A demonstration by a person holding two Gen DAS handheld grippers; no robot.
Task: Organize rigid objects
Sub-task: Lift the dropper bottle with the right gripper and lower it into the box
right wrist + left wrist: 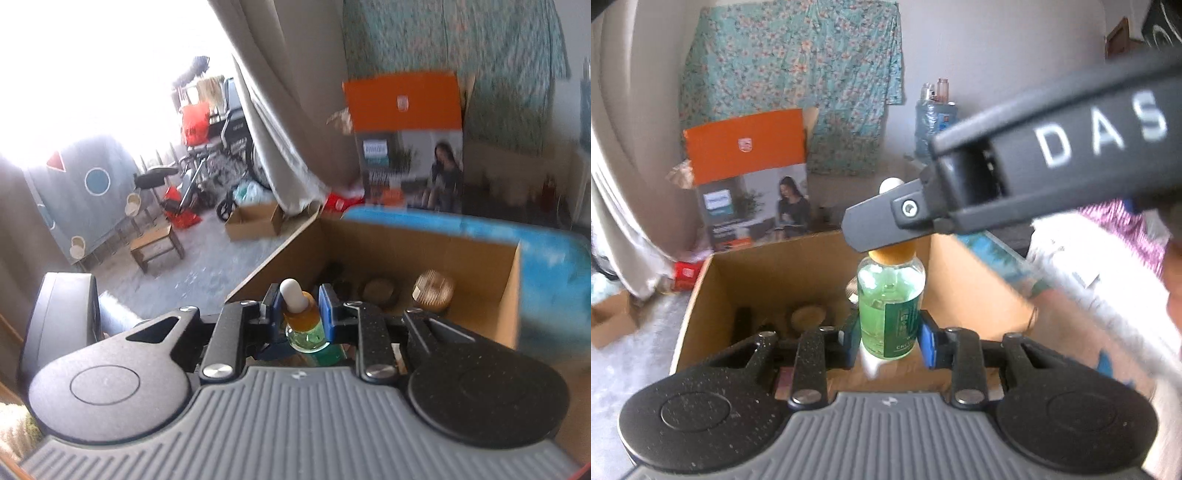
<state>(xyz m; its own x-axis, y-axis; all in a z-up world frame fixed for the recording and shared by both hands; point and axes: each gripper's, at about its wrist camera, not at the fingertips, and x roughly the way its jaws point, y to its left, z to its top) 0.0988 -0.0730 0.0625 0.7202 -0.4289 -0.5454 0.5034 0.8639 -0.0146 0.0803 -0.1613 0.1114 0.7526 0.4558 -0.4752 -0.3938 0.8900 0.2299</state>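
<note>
**Both grippers on one dropper bottle over the box**

We saw the left gripper (891,338) clamped narrow on the body of the green dropper bottle (890,302), blue pads (929,345) pressing the glass on both sides. The bottle stood upright at picture centre, its label facing the 4 o'clock side. The right gripper (298,314) held the same bottle higher up, its blue fingers (327,312) nearly closed on the amber collar just under the white rubber bulb (291,293). In the left wrist view, the right gripper's body crossed in from 2 o'clock, its tip covering the bottle's top.

We placed the bottle above the open cardboard box (964,284), near its front edge. Inside the box, at 10 o'clock from the bottle in the left view, sat a round wooden lid (809,315) and a dark upright item, too blurred to name. The right view showed a ribbed wooden cap (434,290) at 2 o'clock from the bottle, against the box's right wall.

Behind the box, at 11 o'clock, stood an orange printed carton (746,147) in front of a floral cloth (798,74). A person's sleeve (1100,266) blurred at 3 o'clock.
</note>
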